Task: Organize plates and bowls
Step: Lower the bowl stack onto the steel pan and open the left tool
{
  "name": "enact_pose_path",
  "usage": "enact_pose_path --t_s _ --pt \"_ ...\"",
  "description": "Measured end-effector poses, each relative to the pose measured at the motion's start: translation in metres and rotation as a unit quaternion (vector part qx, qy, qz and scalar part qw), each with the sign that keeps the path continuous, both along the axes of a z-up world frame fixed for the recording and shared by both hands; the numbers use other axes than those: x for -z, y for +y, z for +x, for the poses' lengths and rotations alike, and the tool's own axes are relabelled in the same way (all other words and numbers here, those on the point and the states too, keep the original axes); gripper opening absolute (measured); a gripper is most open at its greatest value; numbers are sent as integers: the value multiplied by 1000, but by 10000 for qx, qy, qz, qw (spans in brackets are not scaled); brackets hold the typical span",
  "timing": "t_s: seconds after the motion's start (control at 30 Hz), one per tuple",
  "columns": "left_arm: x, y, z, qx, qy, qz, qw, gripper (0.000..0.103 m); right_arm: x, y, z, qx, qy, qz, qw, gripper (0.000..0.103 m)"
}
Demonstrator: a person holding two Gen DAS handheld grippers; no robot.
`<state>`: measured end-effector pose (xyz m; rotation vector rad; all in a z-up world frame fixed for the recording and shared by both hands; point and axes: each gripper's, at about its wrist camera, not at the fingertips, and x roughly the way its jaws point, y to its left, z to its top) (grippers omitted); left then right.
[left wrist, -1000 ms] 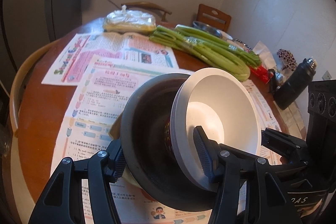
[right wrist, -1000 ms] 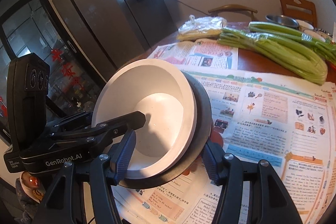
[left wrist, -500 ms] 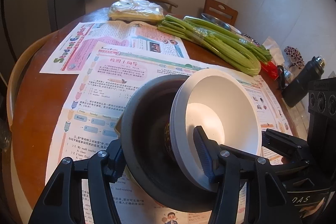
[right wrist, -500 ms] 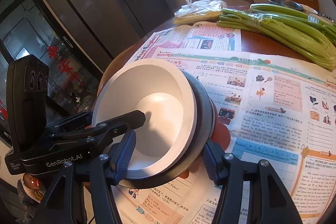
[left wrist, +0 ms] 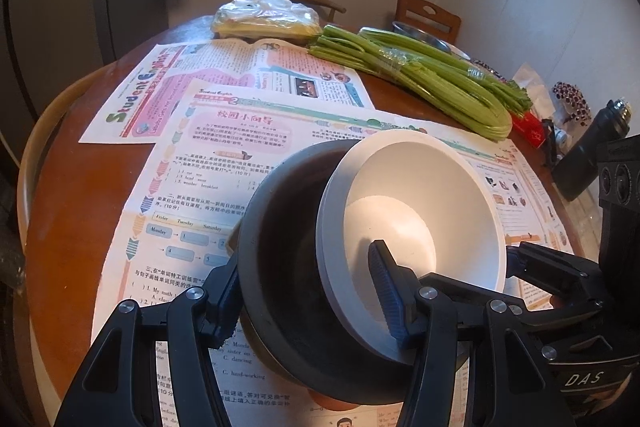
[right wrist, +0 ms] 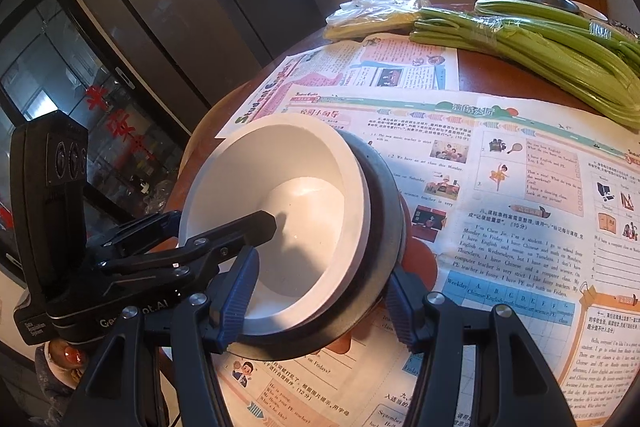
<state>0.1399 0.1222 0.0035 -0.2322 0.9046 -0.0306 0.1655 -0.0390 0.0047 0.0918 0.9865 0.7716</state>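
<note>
**A:** Start with the biggest thing. Where does everything sit?

**B:** On the round wooden table (left wrist: 72,227), mostly covered by printed newspaper sheets (left wrist: 240,131). Beyond the sheets lies a bundle of celery (left wrist: 440,83), and beyond that a tied plastic bag (left wrist: 264,19). The stacked dishes hang low over the sheets on the near side of the celery: a white bowl (left wrist: 420,195) nested in a dark bowl (left wrist: 288,247), both tilted.

**A:** And the tools?

**B:** Both clamp that stack. The left gripper (left wrist: 308,291) has one finger outside the dark bowl's wall and the other inside the white bowl, pinching both walls. The right gripper (right wrist: 320,291) does the same from the opposite side.

**A:** Which step is this?

**B:** I'd judge it a two-handed carry near set-down. Something orange-red peeks out under the stack, perhaps another dish; I can't tell. Next would be levelling the stack, resting its base flat, then easing both grips off without dragging the paper.

**A:** What does one view give that the other lacks?

**B:** The left wrist view shows a dark flask (left wrist: 588,147) to the right of the celery. The right wrist view shows the tall dark cabinet (right wrist: 168,11) and glass doors off the table's edge.
</note>
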Motion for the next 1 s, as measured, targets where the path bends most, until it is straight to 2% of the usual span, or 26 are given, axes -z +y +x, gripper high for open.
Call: enact_pose_path --t_s 0.27,0.43,0.73,1.0 --pt "-3 3 -5 -8 -37 -44 10000 61 -3 2 -5 100 -101 -138 9998 60" --pt "-13 5 -8 -109 -174 51 9998 61 -6 -1 -5 148 -140 -157 9997 60" --pt "-14 7 -12 -230 -132 109 9996 61 -14 -8 -7 337 -421 -273 9982 60" --pt "-22 8 -22 -404 -277 261 9985 61 -17 -7 -12 370 -580 -383 9969 60"
